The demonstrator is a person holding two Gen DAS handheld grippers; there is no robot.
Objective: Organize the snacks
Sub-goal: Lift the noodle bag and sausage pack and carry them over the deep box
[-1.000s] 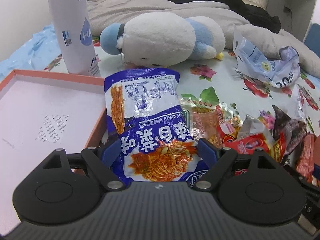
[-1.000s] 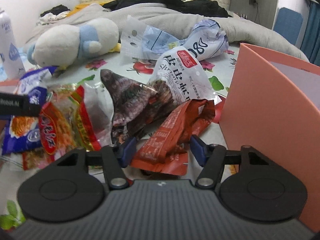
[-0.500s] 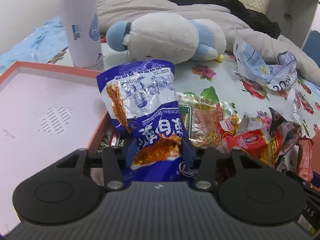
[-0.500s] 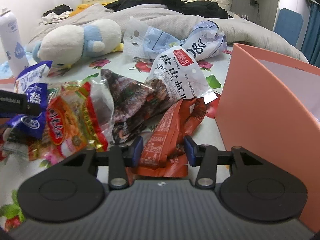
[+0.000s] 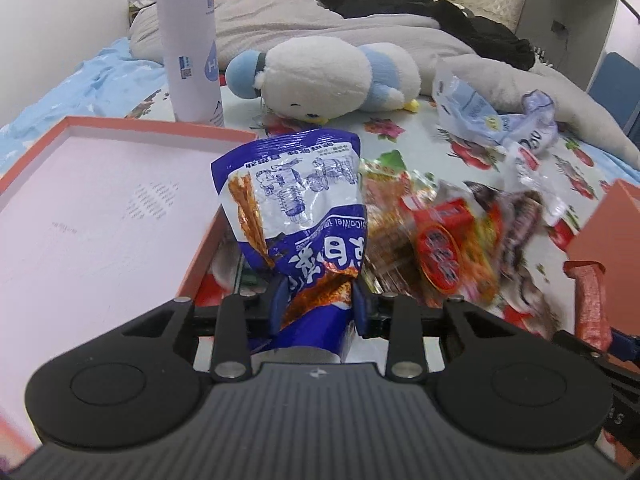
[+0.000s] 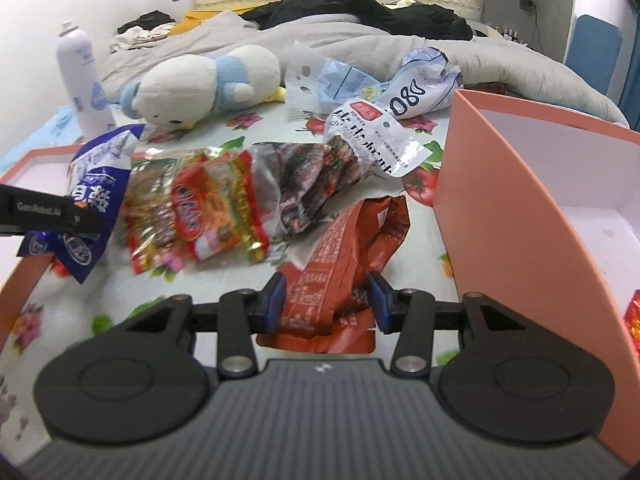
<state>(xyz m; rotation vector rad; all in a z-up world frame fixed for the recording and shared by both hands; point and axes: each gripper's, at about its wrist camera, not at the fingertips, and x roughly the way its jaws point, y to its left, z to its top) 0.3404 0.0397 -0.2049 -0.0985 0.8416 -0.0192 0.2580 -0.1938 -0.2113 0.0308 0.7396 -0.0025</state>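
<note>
- Salmon-pink cardboard first: the shallow tray (image 5: 120, 208) on my left lies bare inside, so nothing sorted there yet.
- The upright pink box (image 6: 516, 200) on my right shows one red packet (image 6: 634, 316) at its edge; that's all I can see stowed.
- The loose snack pile (image 6: 224, 204) sits on the bed between them, most of the job remaining.
- My left tongs (image 5: 316, 304) are narrowing, pinching the blue noodle packet (image 5: 296, 208) beside the tray.
- My right tongs (image 6: 326, 300) clamp the orange-red packet (image 6: 344, 264) near the box.
</note>
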